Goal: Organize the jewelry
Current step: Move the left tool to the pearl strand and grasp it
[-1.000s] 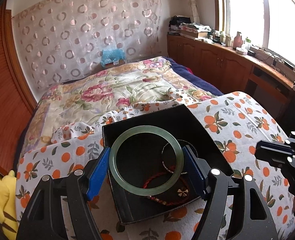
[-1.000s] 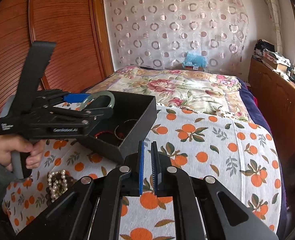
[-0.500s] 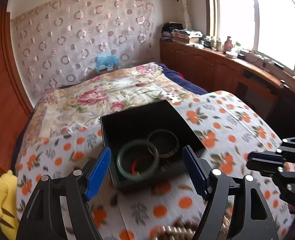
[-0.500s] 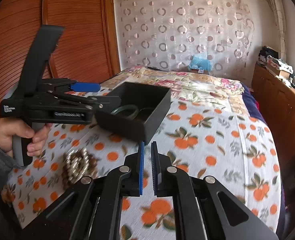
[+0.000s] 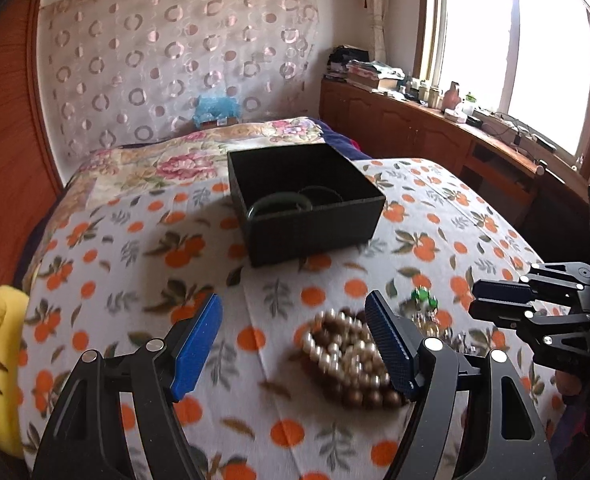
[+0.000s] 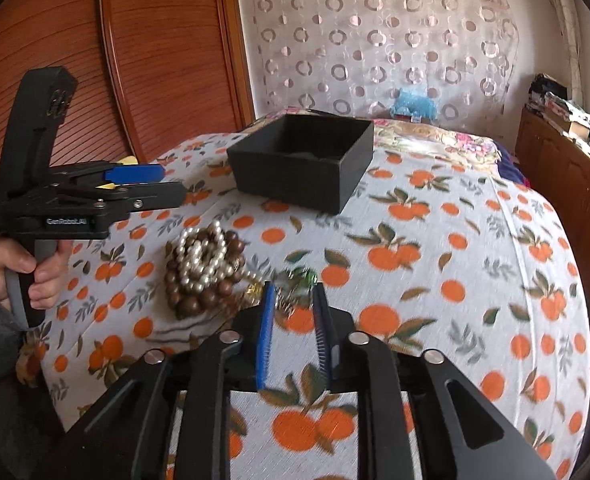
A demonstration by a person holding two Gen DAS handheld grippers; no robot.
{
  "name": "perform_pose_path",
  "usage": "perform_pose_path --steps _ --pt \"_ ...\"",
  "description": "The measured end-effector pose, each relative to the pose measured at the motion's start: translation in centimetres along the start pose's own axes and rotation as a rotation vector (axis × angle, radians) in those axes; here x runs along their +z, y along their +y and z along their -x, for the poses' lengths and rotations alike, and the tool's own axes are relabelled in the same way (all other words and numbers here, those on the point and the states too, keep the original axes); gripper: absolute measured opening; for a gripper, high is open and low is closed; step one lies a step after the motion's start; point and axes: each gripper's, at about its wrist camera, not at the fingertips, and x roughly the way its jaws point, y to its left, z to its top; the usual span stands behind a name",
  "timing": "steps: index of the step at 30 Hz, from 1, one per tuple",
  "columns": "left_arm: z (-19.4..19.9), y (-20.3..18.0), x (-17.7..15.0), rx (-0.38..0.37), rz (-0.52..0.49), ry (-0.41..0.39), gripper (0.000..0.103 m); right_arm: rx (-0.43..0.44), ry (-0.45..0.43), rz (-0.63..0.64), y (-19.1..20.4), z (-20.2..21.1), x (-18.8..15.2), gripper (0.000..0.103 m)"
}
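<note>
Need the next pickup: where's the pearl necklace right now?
The pearl necklace lies heaped on brown wooden beads on the orange-print cloth, nearer than the black box.

A home bedroom: floral-quilted bed (image 5: 199,160), patterned curtain (image 5: 175,64) (sheer), wooden cabinets (image 5: 407,128) under the window (image 5: 515,48).

bead pile (image 5: 351,360) lies near black box (image 5: 315,236).

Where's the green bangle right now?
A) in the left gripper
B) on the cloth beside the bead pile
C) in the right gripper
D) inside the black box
D: the left wrist view shows the green bangle lying inside the black box, with nothing between the pads of the left gripper.
</note>
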Motion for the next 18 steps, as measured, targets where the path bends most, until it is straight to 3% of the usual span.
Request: perform_pose_path --steps 9,11,15,18 --pt "0.7 -0.5 -2.4 -0.055 0.024 0.027 0.068 -0.002 0.033 -0.048 0.4 0.6 -2.4 0.037" --pt "0.4 -1.0 -2.6 -0.081 0.022 0.041 0.06 -0.006 0.039 -0.044 0.6 0.7 -2.9 0.038" --pt "-0.1 -2.2 -2.7 -0.103 -0.006 0.053 0.055 -0.018 0.038 -0.037 0.8 0.9 -3.3 0.038" --pt "-0.7 -3.2 -2.5 -0.119 -0.032 0.067 0.044 -0.017 0.035 -0.033 0.9 0.9 -3.4 0.038"
